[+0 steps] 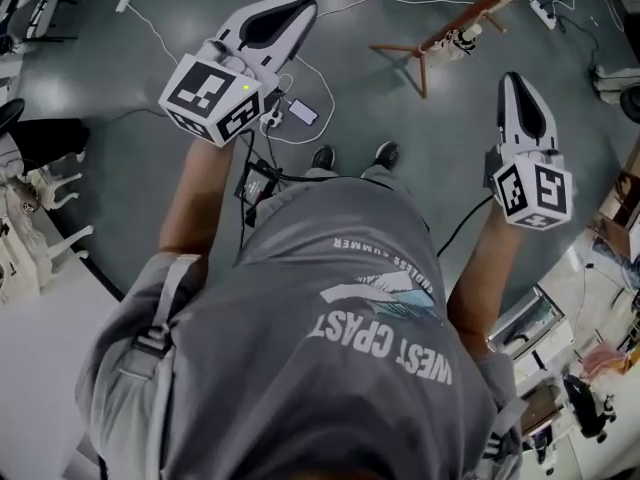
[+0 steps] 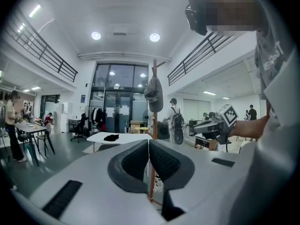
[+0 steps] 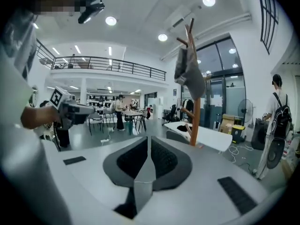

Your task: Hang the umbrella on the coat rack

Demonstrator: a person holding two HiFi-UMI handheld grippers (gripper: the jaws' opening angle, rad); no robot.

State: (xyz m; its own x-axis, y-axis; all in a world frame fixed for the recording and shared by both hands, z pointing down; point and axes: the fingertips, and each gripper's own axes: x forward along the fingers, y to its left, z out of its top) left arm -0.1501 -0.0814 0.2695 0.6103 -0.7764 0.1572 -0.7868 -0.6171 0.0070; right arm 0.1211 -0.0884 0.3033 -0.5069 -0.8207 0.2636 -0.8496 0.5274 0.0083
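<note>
Umbrella [image 3: 189, 74] sits in neither tool: the left tool [image 1: 300, 8] and the right tool [image 1: 514, 80] each have jaws pressed together on nothing, held out roughly level before the person [image 1: 330, 298]. Farther off, on the floor [image 1: 440, 138] ahead and a little right, stands the coat rack [image 3: 194, 121]. The grey folded bundle hung near its top is, as far as I can judge, that umbrella. Its long axis hangs nearly upright, free end drooping down. Hanging looks done; the next move calls only for staying clear of the rack.
</note>
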